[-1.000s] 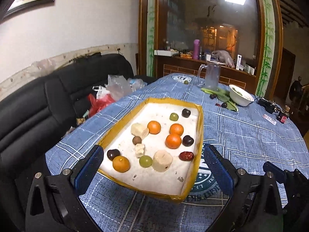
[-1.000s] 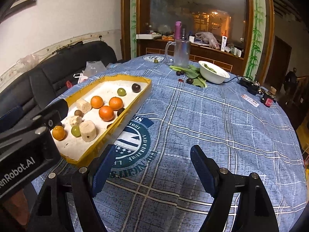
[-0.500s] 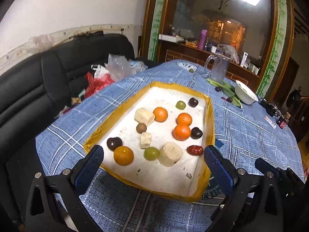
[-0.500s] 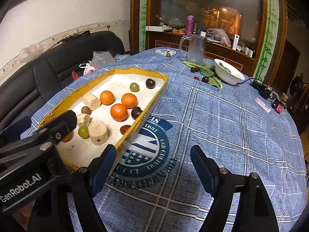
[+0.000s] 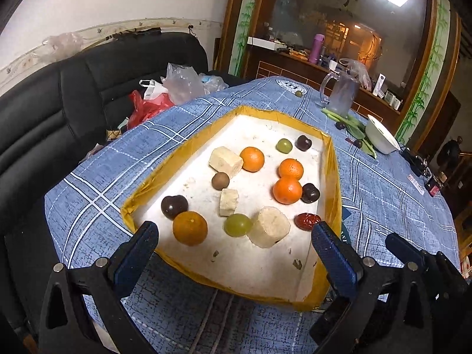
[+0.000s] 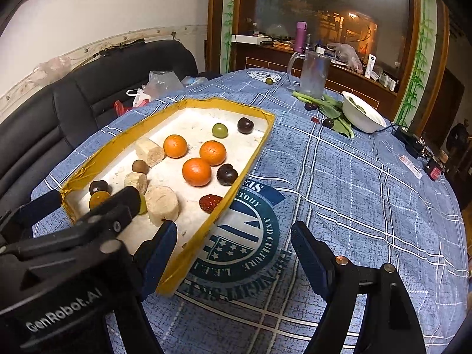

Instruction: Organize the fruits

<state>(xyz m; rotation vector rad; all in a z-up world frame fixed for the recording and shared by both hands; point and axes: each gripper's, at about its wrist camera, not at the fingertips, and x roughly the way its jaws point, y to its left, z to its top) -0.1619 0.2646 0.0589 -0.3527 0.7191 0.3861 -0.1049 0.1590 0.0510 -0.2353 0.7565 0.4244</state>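
Where fruit crowds tray point(image 5: 332, 177): jug point(image 5: 342, 94), bowl point(image 5: 380, 135).

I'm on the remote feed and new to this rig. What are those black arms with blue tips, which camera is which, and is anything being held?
There is no robot: a person holds a two-finger gripper in each hand, and each carries a fisheye camera looking along its fingers. The left wrist view shows the left gripper, open above the near end of the yellow-rimmed tray. The right wrist view shows the right gripper, open over the blue tablecloth, just right of the tray. Neither holds anything. In the tray lie four oranges, including the nearest orange, two green grapes, dark plums, pale cut chunks and a red date. Farther back stand a glass pitcher and a white bowl.
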